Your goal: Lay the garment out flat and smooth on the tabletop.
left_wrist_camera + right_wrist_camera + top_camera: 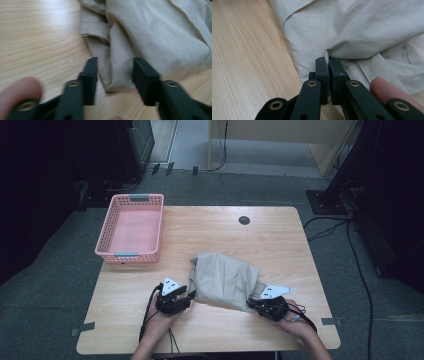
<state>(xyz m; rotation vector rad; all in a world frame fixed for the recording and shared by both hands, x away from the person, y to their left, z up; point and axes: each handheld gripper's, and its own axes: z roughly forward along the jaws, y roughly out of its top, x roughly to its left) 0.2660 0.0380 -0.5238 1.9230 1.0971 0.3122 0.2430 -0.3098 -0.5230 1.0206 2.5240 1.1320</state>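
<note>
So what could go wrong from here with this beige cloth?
The left tool is open with only a thin corner of the crumpled beige cloth between its jaws, so closing might miss it. The right tool pinches just an edge fold, which could slip out if the cloth gets pulled.

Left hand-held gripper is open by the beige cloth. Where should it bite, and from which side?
Take the cloth by the folded hem corner lying flat between the left hand-held gripper jaws, coming in low from the near table edge; that corner sticks out free.
</note>
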